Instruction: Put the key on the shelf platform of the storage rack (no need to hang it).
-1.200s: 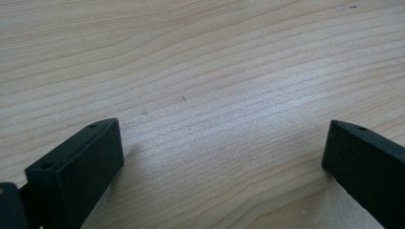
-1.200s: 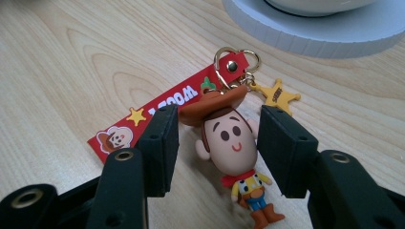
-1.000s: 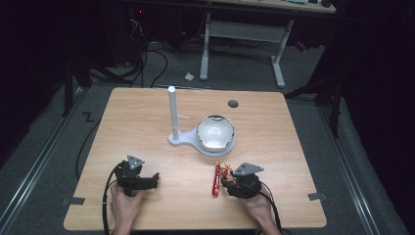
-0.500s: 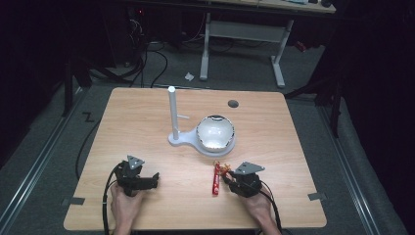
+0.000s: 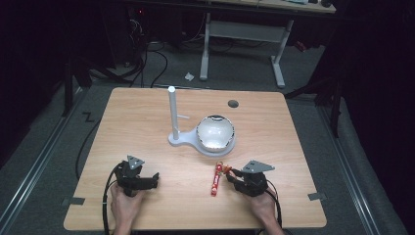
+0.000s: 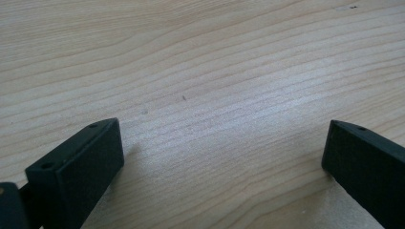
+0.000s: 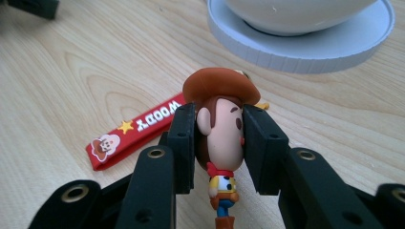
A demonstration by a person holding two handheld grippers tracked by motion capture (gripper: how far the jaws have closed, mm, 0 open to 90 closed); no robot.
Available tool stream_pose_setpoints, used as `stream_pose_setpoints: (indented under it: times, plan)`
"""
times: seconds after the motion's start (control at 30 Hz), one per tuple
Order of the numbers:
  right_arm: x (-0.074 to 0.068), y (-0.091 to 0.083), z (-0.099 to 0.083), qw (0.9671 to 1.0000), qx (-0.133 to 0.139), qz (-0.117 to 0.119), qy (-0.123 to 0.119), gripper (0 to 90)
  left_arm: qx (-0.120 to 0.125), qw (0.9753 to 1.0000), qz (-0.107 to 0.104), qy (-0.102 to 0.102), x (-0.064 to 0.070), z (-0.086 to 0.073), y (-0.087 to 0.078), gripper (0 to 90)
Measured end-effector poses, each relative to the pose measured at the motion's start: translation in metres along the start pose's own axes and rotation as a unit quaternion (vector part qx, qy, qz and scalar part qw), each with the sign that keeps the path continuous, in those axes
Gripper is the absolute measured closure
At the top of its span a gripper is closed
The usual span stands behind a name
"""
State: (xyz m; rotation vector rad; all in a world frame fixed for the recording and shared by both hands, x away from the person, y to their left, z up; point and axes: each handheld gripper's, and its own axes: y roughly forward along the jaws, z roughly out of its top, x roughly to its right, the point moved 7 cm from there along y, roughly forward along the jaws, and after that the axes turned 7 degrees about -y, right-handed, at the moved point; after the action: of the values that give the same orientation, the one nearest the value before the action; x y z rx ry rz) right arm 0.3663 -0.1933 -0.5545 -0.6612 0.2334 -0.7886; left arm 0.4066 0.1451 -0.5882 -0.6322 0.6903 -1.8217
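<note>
Two grippers sit low at the near edge of a pale wooden table (image 5: 147, 122), each in a person's hand. The right gripper (image 7: 219, 143) has its jaws closed on the head of a small cowboy figure (image 7: 220, 129), pads pressed to either side of the face under the brown hat. A red strap (image 7: 136, 130) with white lettering and a star trails from the figure and lies flat on the wood. In the high view the figure and strap lie just left of the right gripper (image 5: 234, 177), near the front of the table.

The left gripper (image 6: 222, 152) has its jaws spread wide, holding nothing, bare wood grain between them. In the high view the left gripper (image 5: 147, 180) rests well apart from the figure.

Mid-table: a white stand (image 5: 172, 117) with an upright post, and a white bowl (image 5: 215, 133) on its round base. A dark round hole (image 5: 233, 104) marks the far side of the tabletop.

Room: dim, grey floor, black cables (image 5: 147, 63) behind the table, white legs of a desk (image 5: 205, 49) beyond.
</note>
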Motion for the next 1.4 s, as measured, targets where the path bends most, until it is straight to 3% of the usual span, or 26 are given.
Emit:
stream_pose_setpoints:
  times: [0.13, 0.33, 0.57, 0.8, 0.97, 1.4]
  plan:
    - [0.002, -0.007, 0.002, 0.9998, 0.011, 0.009, 0.011, 67.3, -0.001, 1.0, 0.0, 0.0, 0.0, 0.0, 0.0, 0.7]
    - [0.003, -0.016, 0.012, 0.9997, 0.019, 0.016, 0.003, 67.4, -0.001, 1.0, 0.0, 0.0, 0.0, 0.0, 0.0, 0.7]
    - [0.006, -0.034, 0.023, 0.9986, 0.039, 0.032, 0.018, 67.6, -0.001, 1.0, 0.0, 0.0, 0.0, 0.0, 0.0, 0.7]
    - [0.014, -0.049, 0.032, 0.9977, 0.055, 0.035, 0.022, 67.6, -0.001, 1.0, 0.001, 0.0, 0.0, 0.0, 0.0, 0.7]
    - [0.019, -0.065, 0.047, 0.9966, 0.074, 0.033, 0.014, 67.6, 0.0, 1.0, 0.001, -0.001, 0.0, 0.0, 0.0, 0.8]
    - [0.027, -0.084, 0.077, 0.9957, 0.089, 0.023, -0.012, 67.6, 0.0, 1.0, 0.001, -0.001, 0.0, 0.0, 0.0, 0.8]
